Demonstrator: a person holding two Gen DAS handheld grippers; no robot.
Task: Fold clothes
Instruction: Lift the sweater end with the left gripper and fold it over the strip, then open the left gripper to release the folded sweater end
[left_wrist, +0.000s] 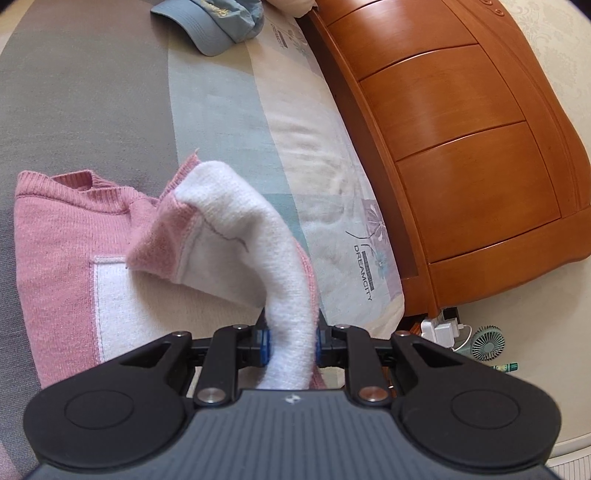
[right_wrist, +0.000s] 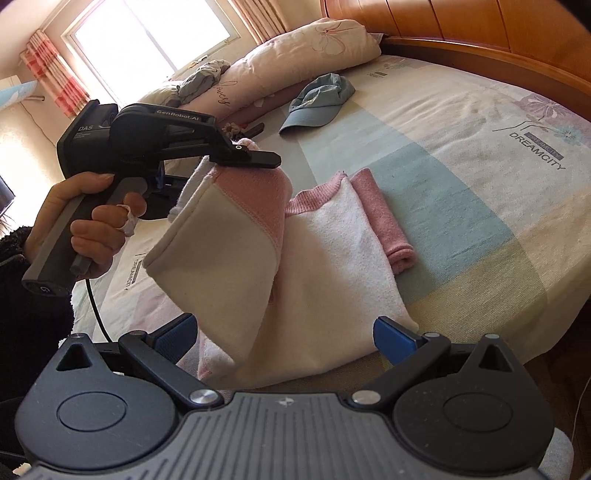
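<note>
On the bed (right_wrist: 461, 122), near its front edge, lies one pink-and-white sweater (right_wrist: 325, 258), partly folded; one sleeve (right_wrist: 384, 221) is already laid over beside the body. The left gripper (left_wrist: 291, 343) is clamped tight on a bunched white part of the knit, which rises in a soft arch from the jaws and drapes over the body of the sweater. In the right wrist view the same gripper hangs above the garment with a pink-and-white flap dangling from it. The right gripper (right_wrist: 284, 336) stands wide open, nothing between its blue pads (right_wrist: 391, 338), just over the near hem. Handling, as judged: light, limp knit, fuzzy surface, little risk of slipping; it sags and folds wherever unsupported, so a pinch at an edge or corner, through all layers, should carry it best, with the hem as the free hand's likely hold. No fragility. Count: one sweater, two grippers, one hand (right_wrist: 88, 225) in view, one blue cap (right_wrist: 314, 107) farther up the bed, at least two pillows (right_wrist: 295, 62) at the head, one wooden headboard (left_wrist: 461, 129).
</note>
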